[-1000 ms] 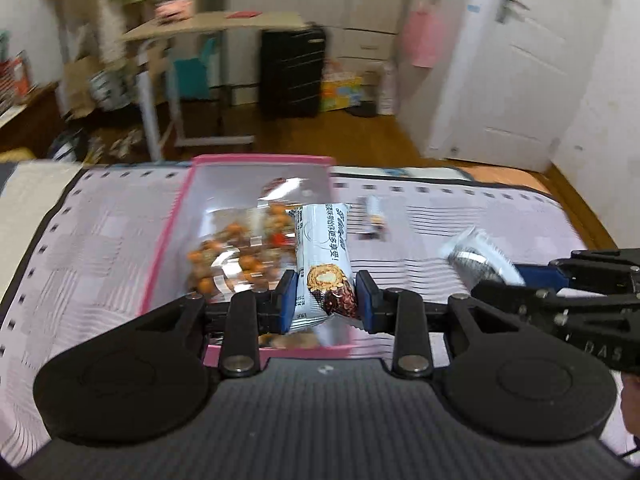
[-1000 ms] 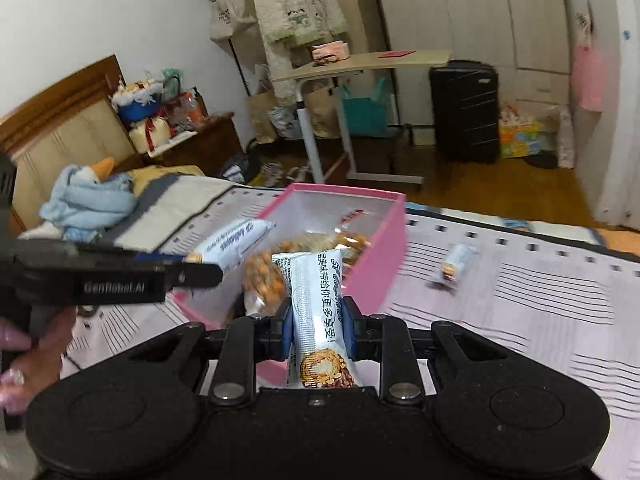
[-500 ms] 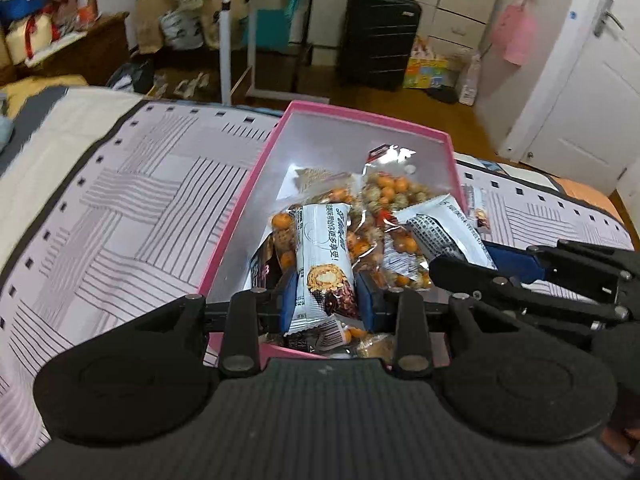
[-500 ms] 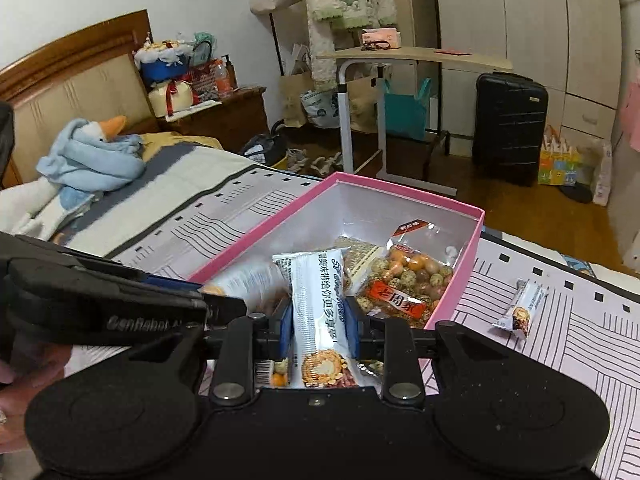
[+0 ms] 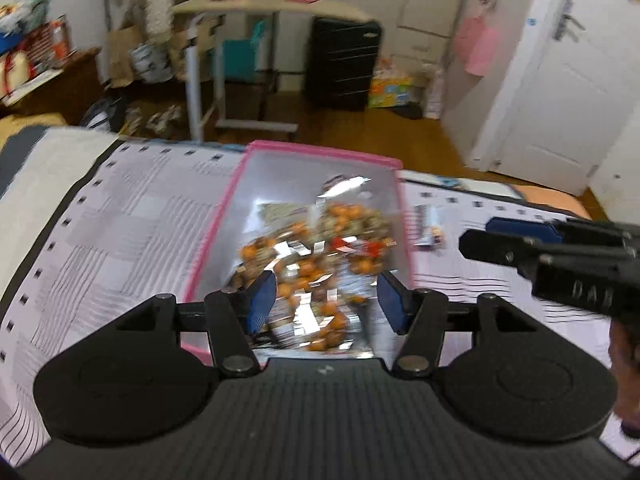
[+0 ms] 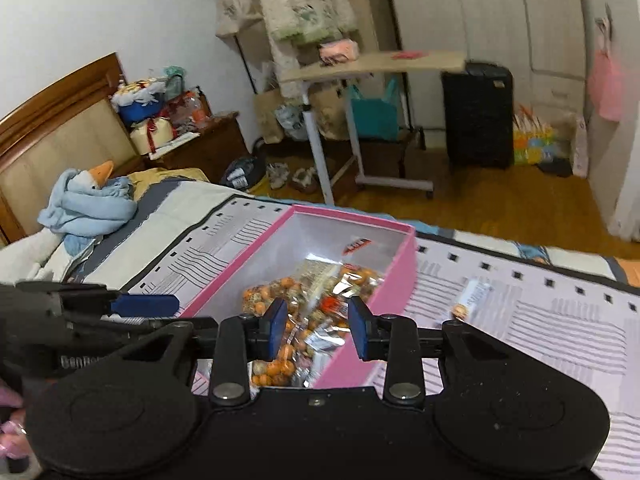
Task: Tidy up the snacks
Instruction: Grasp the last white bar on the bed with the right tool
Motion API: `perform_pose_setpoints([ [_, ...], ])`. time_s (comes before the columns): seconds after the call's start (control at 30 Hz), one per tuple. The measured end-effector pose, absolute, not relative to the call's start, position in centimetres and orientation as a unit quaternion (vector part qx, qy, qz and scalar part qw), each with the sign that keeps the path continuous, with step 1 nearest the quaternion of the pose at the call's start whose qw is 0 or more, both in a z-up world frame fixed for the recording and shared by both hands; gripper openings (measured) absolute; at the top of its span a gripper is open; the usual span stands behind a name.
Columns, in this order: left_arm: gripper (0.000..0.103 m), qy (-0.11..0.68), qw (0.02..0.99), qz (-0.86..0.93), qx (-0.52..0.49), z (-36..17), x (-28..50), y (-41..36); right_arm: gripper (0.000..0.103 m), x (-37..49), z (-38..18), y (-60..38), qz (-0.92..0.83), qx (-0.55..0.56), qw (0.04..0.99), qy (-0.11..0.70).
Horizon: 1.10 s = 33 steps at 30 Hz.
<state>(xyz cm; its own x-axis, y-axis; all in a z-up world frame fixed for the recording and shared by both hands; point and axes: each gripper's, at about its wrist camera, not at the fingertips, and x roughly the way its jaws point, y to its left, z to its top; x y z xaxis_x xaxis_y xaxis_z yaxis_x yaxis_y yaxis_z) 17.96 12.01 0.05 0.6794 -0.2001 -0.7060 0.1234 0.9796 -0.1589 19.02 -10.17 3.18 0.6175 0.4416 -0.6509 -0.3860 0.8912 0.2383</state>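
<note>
Bedroom, patterned bedspread (image 6: 560, 320): my left tool (image 5: 326, 300) and right tool (image 6: 316, 322) hang over the pink box (image 6: 394, 280), jaws opening, nothing between them, snack packets (image 5: 316, 256) beneath inside; one stray bar (image 6: 470, 294) lies right of it, seemingly unsorted.

The setting is a lived-in home bedroom. A bed (image 6: 560, 320) with a striped patchwork cover fills the lower frame; its wooden headboard (image 6: 52, 120) stands at the left edge. A cluttered nightstand (image 6: 200, 140) sits beside it at centre left. A plush goose (image 6: 90, 196) lies on the bed. White wardrobes (image 6: 500, 12) line the upper right, above a black suitcase (image 6: 478, 116). A rolling side table (image 6: 372, 64) stands on wood flooring (image 6: 500, 204) at centre.
</note>
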Motion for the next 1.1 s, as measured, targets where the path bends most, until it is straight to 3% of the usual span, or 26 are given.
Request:
perform_pose_setpoints([
  [0.23, 0.050, 0.377, 0.912, -0.158, -0.036, 2.1, 18.6, 6.7, 0.040, 20.9, 4.9, -14.5, 0.204, 0.038, 0.884, 0.419],
  [0.53, 0.048, 0.330, 0.919, -0.212, 0.041, 0.4, 21.9, -1.6, 0.046, 26.1, -1.1, -22.4, 0.178, 0.169, 0.853, 0.460],
  [1.1, 0.047, 0.471, 0.850, -0.183, 0.152, -11.3, 36.4, -10.8, 0.049, 38.6, -13.5, -24.2, 0.159, 0.267, 0.802, 0.510],
])
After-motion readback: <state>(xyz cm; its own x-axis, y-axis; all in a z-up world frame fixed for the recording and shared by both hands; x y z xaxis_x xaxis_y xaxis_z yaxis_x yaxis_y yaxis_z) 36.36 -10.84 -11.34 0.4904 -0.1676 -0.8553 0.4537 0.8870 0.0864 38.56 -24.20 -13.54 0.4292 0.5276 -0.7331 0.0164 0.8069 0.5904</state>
